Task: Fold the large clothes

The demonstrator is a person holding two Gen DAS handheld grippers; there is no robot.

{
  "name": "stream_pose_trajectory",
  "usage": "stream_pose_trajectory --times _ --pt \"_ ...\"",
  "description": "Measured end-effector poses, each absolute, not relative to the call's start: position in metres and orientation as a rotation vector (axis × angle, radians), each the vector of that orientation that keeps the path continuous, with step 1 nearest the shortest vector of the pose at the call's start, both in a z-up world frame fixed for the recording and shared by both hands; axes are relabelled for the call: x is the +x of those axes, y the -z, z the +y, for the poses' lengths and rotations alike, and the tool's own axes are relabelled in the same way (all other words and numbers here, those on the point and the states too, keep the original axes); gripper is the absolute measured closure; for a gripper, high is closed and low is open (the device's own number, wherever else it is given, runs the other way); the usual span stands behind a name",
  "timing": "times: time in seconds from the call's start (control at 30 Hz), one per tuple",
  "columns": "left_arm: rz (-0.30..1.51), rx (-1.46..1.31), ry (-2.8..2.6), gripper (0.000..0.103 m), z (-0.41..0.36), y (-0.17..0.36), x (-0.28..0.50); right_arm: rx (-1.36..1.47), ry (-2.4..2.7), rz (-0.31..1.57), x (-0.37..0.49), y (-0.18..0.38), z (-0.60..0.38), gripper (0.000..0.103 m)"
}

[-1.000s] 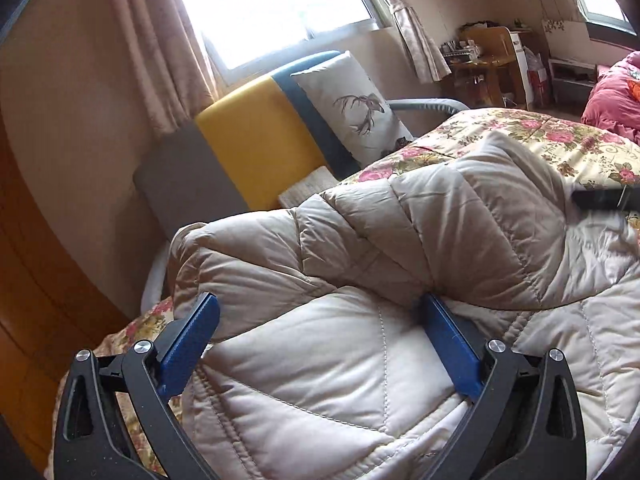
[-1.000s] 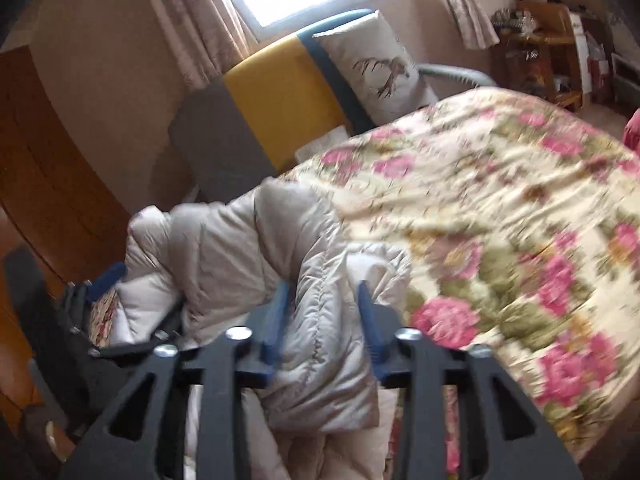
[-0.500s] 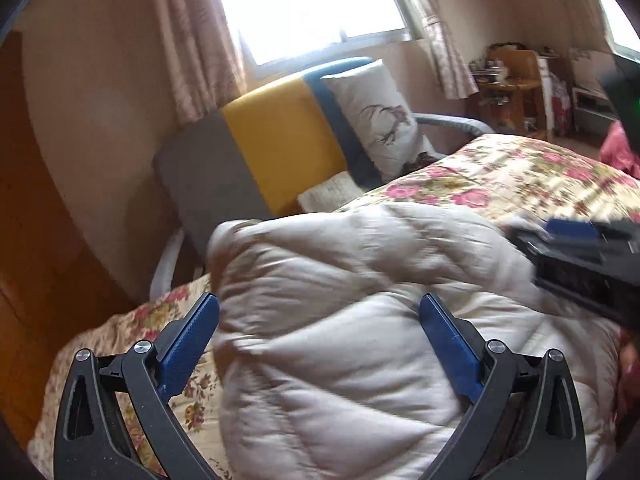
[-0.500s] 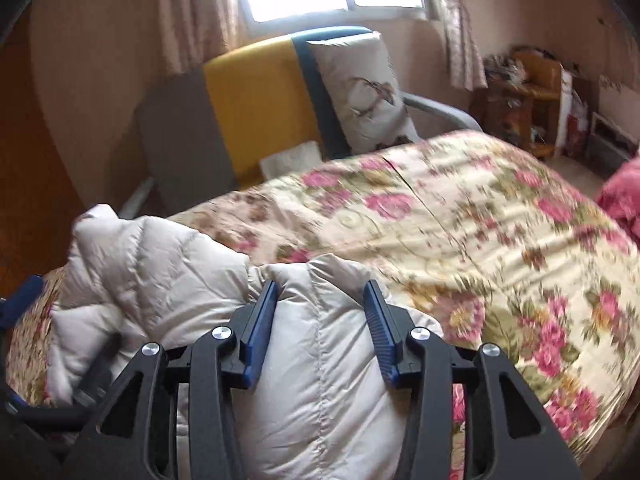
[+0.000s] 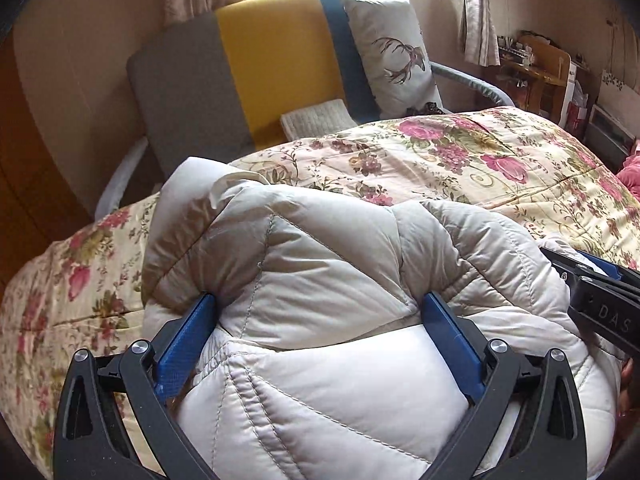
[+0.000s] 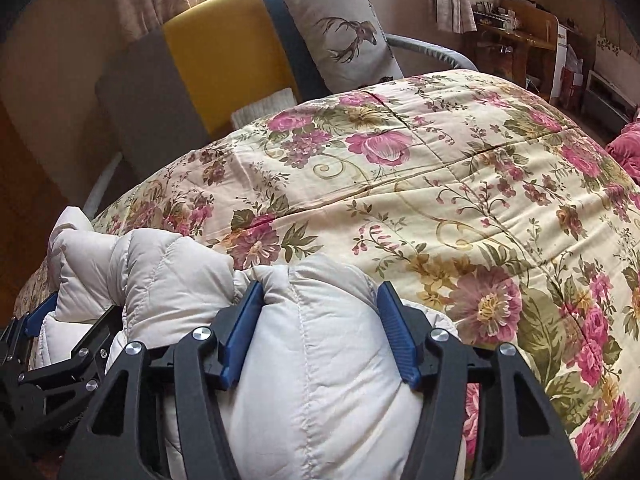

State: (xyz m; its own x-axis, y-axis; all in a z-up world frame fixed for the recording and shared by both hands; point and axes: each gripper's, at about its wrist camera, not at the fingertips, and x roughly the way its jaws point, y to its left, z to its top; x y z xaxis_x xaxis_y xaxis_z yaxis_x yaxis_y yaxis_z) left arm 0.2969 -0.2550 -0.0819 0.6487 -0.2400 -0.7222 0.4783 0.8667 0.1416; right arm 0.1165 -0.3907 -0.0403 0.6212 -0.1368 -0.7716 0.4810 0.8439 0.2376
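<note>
A cream quilted puffer jacket (image 5: 320, 280) lies bunched on the floral bedspread (image 5: 480, 160), at its near left corner. My left gripper (image 5: 320, 312) has its blue fingers spread wide around a thick fold of the jacket, which fills the gap between them. My right gripper (image 6: 320, 300) is closed partway on another puffy fold of the same jacket (image 6: 312, 360). The right gripper also shows at the right edge of the left wrist view (image 5: 600, 304). The left gripper shows at the lower left of the right wrist view (image 6: 40, 340).
The floral bedspread (image 6: 440, 180) stretches ahead and to the right. Behind the bed stands a grey, yellow and blue chair (image 5: 256, 68) with a deer-print pillow (image 5: 392, 52). A wooden desk (image 5: 536, 68) is at the far right. A red cloth (image 6: 628, 152) lies at the right edge.
Both grippers have moved down and forward with the jacket, which has gone from held up to bunched on the bed. The right gripper's fingers stand wider apart on the fold.
</note>
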Motion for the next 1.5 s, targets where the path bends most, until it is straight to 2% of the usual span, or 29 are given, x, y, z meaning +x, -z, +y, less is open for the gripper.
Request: stream_pose_trajectory --times 0.2,0.43,0.6,0.7,0.8,0.9,1.03,1.13,1.27,1.37,1.5 --pt "0.717 0.330 0.400 0.003 -0.247 0.073 0.282 0.427 0.370 0.824 0.115 0.040 -0.386 0.039" --pt "0.663 0.280 0.463 0.003 -0.210 0.042 0.208 0.461 0.359 0.812 0.112 0.041 -0.391 0.033" --pt "0.618 0.319 0.439 0.003 -0.204 0.059 0.184 0.427 0.362 0.762 0.102 0.029 -0.384 0.029" --pt "0.626 0.309 0.455 0.003 -0.202 0.063 0.186 0.449 0.350 0.736 0.083 0.015 -0.384 0.020" --pt "0.628 0.303 0.454 0.003 -0.201 0.063 0.188 0.446 0.310 0.683 0.051 -0.009 -0.374 0.017" --pt "0.623 0.294 0.447 0.003 -0.200 0.064 0.187 0.393 0.251 0.649 0.025 -0.025 -0.354 0.008" --pt "0.613 0.281 0.447 0.003 -0.197 0.062 0.185 0.294 0.339 0.748 0.019 0.000 -0.346 0.003" --pt "0.648 0.193 0.470 0.003 -0.180 0.056 0.181 0.438 0.304 0.728 0.008 0.034 -0.368 0.002" --pt "0.706 -0.021 0.434 0.003 -0.135 0.058 0.177 0.486 0.306 0.715 -0.002 0.037 -0.376 0.002" --pt "0.833 -0.240 0.551 0.003 -0.106 0.071 0.181 0.525 0.262 0.732 -0.006 0.033 -0.378 0.002" --pt "0.978 -0.366 0.725 0.003 -0.103 0.091 0.184 0.763 0.098 0.815 -0.014 0.039 -0.393 0.002"
